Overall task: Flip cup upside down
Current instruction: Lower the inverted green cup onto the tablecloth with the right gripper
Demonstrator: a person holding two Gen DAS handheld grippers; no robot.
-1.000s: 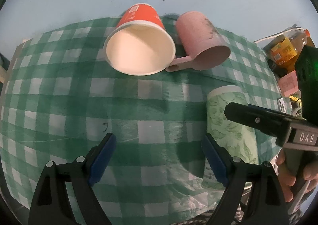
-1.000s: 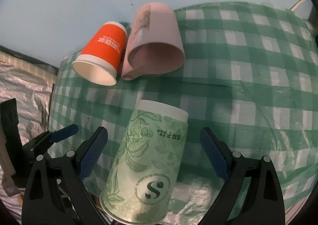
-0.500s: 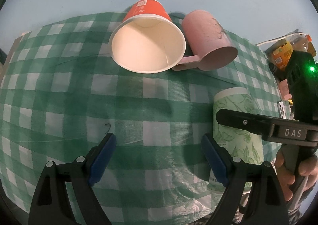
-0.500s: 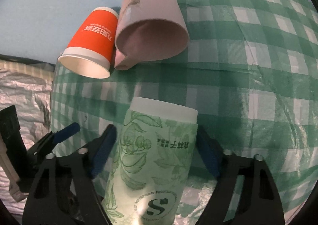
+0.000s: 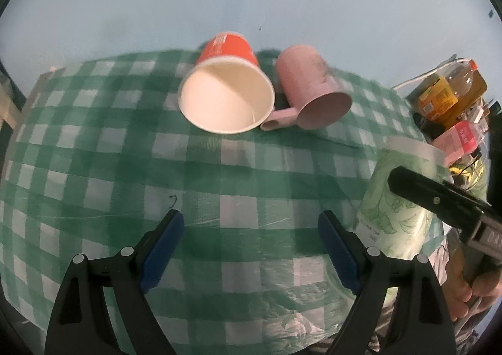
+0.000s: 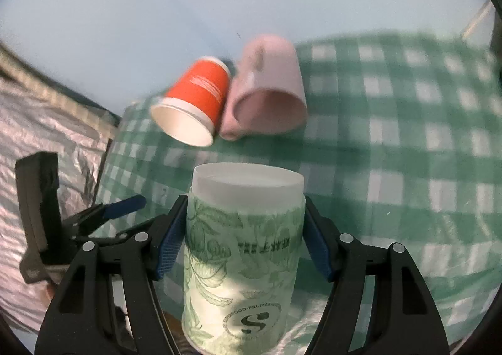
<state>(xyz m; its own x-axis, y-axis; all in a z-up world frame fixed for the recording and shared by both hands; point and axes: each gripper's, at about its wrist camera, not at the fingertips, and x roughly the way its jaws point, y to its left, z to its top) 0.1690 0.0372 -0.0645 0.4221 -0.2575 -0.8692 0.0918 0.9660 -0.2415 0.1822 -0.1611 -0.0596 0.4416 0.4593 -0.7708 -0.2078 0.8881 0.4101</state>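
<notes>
My right tool (image 6: 244,237) was clamped on the green cup (image 6: 243,256) at the worktop's (image 6: 408,141) 6 o'clock edge; my left tool (image 5: 251,248) stood apart, empty. I judged a firm, gentle squeeze best before rotating.

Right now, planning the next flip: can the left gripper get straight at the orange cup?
Probably yes: the left gripper is open, only bare checked cloth lies ahead, and the orange cup faces it.

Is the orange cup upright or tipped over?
Tipped over. The orange cup lies on its side on the checked cloth, open mouth facing the left wrist camera, empty inside.
</notes>
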